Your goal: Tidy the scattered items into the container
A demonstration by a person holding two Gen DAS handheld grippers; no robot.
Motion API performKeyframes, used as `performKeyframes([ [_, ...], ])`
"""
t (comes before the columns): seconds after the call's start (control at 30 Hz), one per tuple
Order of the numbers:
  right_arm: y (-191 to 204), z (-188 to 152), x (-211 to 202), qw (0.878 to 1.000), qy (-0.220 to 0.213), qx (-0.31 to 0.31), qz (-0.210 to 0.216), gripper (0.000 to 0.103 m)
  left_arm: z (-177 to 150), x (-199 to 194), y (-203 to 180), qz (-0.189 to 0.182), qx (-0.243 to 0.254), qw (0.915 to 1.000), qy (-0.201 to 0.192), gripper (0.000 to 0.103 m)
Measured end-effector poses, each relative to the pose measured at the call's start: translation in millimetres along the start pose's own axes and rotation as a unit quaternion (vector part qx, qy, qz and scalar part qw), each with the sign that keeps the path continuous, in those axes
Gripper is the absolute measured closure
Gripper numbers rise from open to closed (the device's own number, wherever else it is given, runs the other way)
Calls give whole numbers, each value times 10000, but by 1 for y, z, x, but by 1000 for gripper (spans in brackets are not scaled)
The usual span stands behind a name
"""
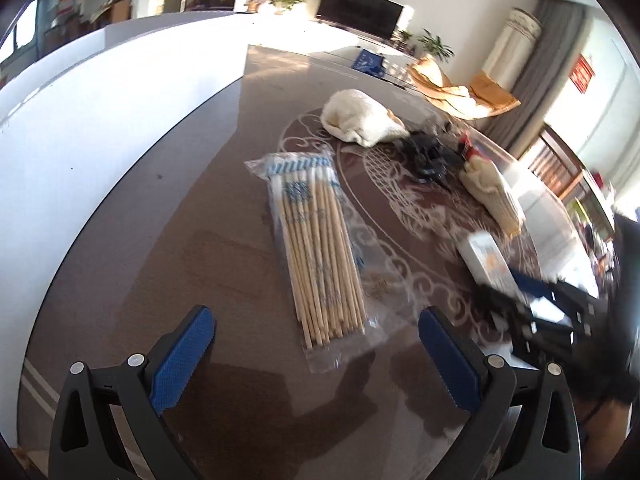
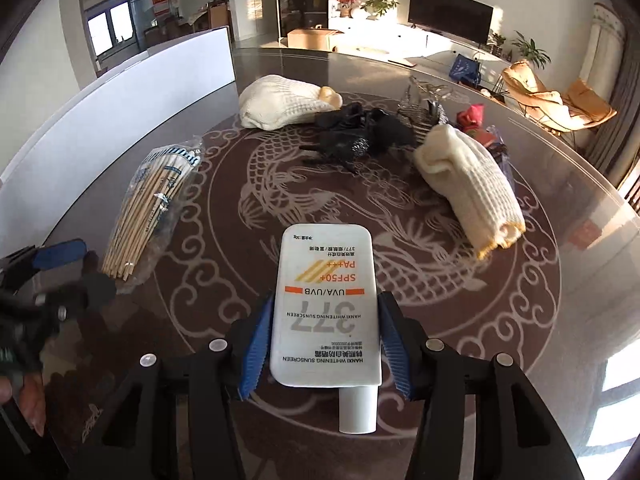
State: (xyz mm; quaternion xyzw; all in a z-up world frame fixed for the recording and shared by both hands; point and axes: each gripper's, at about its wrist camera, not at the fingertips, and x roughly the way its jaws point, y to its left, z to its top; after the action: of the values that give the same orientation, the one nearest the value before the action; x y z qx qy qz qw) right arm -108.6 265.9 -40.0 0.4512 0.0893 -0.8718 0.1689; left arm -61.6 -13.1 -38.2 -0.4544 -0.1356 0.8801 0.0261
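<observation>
The table [image 2: 500, 320] top is shiny and smooth like glass, with pale swirls under it. The sunscreen tube [image 2: 326, 308] is smooth white plastic with a soft shine. At ten o'clock from it, the cotton swabs [image 2: 148, 208] have pale wooden sticks and fluffy white tips, inside a clear crinkly plastic bag. The two cream gloves [image 2: 468, 188] are bumpy knitted cloth. The black bag [image 2: 360, 132] between them is thin, wrinkled plastic. The left gripper [image 1: 316, 364] and right gripper [image 2: 326, 348] have matt black plastic arms and blue ribbed, rubbery pads.
</observation>
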Motion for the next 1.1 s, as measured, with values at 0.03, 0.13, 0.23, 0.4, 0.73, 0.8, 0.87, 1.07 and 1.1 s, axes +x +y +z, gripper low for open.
performKeyframes([
  [0.03, -3, -5, -3, 10000, -17, 38, -48, 51, 8, 6, -1, 112, -146, 9998, -12, 0],
  [0.13, -12, -14, -11, 9997, -83, 191, -131, 51, 30, 32, -15, 899, 20, 9960, -3, 0],
  [0.23, -16, -23, -18, 9992, -230, 276, -178, 51, 43, 54, -32, 1349, 451, 9898, 13, 0],
  [0.4, -12, -24, -19, 9984, -284, 382, -297, 51, 47, 52, -45, 993, 974, 9902, -96, 30],
  [0.73, 15, -60, -42, 9988, -287, 290, -258, 51, -25, -14, -35, -608, 2529, 9655, 120, 64],
  [0.8, 19, -60, -42, 9985, -292, 305, -353, 50, -36, -15, -47, -405, 2775, 9599, 32, 46],
  [0.87, 16, -56, -39, 9982, -265, 425, -335, 43, -38, -10, -62, -3, 2912, 9567, -35, 15],
  [1.07, 11, -49, -31, 9981, -208, 469, -337, 28, -26, 3, -46, -86, 2408, 9700, 320, 0],
  [1.1, 11, -49, -31, 9982, -201, 460, -314, 26, -27, 4, -46, -61, 2403, 9702, 314, 0],
])
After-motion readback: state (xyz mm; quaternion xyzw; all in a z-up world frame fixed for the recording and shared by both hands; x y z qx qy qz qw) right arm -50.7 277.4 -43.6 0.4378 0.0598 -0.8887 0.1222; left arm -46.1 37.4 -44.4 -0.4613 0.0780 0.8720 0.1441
